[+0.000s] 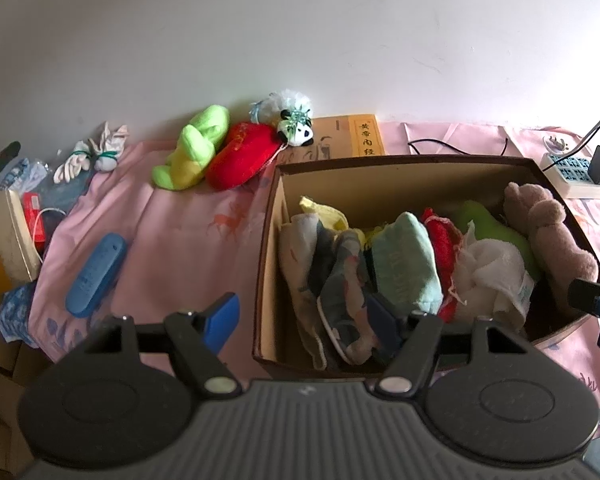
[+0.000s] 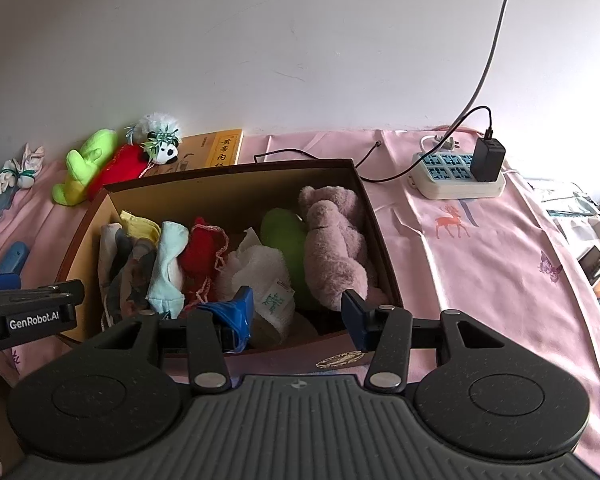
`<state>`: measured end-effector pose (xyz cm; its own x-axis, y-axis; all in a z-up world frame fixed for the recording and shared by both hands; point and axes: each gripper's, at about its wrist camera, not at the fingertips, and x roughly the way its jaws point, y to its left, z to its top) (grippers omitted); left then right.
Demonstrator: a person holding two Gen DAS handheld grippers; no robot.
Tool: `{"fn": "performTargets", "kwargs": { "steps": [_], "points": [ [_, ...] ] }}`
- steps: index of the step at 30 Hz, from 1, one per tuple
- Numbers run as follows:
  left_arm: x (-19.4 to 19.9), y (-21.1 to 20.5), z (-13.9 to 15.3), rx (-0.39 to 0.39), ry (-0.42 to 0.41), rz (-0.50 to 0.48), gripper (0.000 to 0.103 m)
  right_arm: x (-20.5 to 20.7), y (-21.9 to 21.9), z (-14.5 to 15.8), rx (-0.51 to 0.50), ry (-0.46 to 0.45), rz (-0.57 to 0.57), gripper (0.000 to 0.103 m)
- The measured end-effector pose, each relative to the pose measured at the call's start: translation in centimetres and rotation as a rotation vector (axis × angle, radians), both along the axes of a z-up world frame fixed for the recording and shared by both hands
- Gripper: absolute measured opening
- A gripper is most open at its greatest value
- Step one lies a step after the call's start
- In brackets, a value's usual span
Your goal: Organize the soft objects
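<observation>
Far left, by the wall: white gloves (image 1: 100, 154), bundled with green bands, lying on the pink cloth (image 1: 188, 216) that covers the surface.

Left, near: blue remote control (image 1: 96, 276), flat on the cloth, well apart from the box.

Left edge: tan carton (image 1: 8, 236) and a red packet (image 1: 34, 218) beside it, partly off the cloth.

Centre, far: green plush toy (image 1: 192, 148), touching a red plush cushion (image 1: 244, 156) on its right; a small panda toy (image 1: 298, 130) rests against the cushion's far end, with a pale fluffy item (image 1: 286, 104) just behind it. All lie outside the box.

Centre, far: yellow book (image 1: 356, 136), flat behind the box's far wall.

Centre to right: brown cardboard box (image 1: 270, 216), open-topped, holding the sorted soft things in a row. Contents from left: patterned cloth (image 1: 336, 280), yellow cloth (image 1: 324, 210), mint-green towel (image 1: 408, 260), red knitted piece (image 1: 442, 240), white towel (image 1: 492, 272), green plush item (image 1: 488, 220), brown teddy bear (image 1: 548, 228) against the right wall.

Near, left view: left gripper (image 1: 304, 316), fingers spread wide and empty; one finger is outside the box's left wall, the other over the patterned cloth.

Near, right view: right gripper (image 2: 298, 312), fingers apart at the box's near edge; something blue hangs at the left fingertip, and whether it is gripped I cannot tell.

Far right: white power strip (image 2: 456, 180) with a black charger (image 2: 488, 160) plugged in, on the cloth.
</observation>
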<state>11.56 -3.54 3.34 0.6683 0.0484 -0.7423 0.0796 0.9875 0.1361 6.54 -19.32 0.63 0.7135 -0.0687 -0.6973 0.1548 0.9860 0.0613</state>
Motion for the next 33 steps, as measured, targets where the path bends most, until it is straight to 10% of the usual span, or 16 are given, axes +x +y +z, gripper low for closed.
{"fn": "performTargets", "kwargs": {
  "steps": [33],
  "points": [
    [-0.8,-0.1,-0.1,-0.014,0.015,0.007,0.070,-1.2,-0.5,0.3,0.008,-0.017,-0.013,0.033]
  ]
}}
